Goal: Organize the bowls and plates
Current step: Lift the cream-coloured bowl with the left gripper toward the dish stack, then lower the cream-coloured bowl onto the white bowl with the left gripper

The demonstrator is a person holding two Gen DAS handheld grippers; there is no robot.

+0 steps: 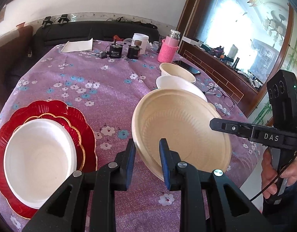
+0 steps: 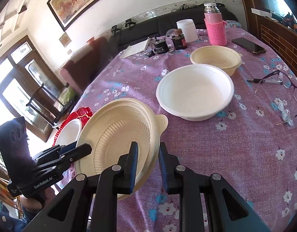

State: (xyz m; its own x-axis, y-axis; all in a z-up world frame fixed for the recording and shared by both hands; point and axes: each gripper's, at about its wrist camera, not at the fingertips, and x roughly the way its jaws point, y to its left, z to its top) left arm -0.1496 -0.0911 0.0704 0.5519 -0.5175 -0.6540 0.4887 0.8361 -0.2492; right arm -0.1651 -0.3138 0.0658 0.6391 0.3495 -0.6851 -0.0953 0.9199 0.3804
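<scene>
Both claws held one thing together. One claw, the left gripper (image 1: 147,150), was clamped on the near rim of the cream plate (image 1: 179,133), and the right gripper (image 2: 147,154) was clamped on the rim at the other side. That plate hung tilted in the air above the table (image 1: 102,89), not touching it.

From big to small: the table had a purple flowered cloth (image 2: 235,145) over it. On its left side sat a red plate (image 1: 57,108) with a white bowl (image 1: 40,160) on top. Farther back sat another white bowl (image 2: 194,90), and just behind it a smaller cream bowl (image 2: 216,58). A pink bottle (image 2: 215,29), a phone (image 2: 248,46) and some glasses (image 2: 278,83) lay near the far side.

I think the cream plate is light and thin, like paper or foam. It could bend or slip if pinched hard, so the rim is the best place to hold it, one claw on each side.

Between the red plate and the two bowls was a wide bare patch of cloth with room to move. The glasses and phone were well apart from it. The table edge was close on the right, so a plate put down there could fall.
</scene>
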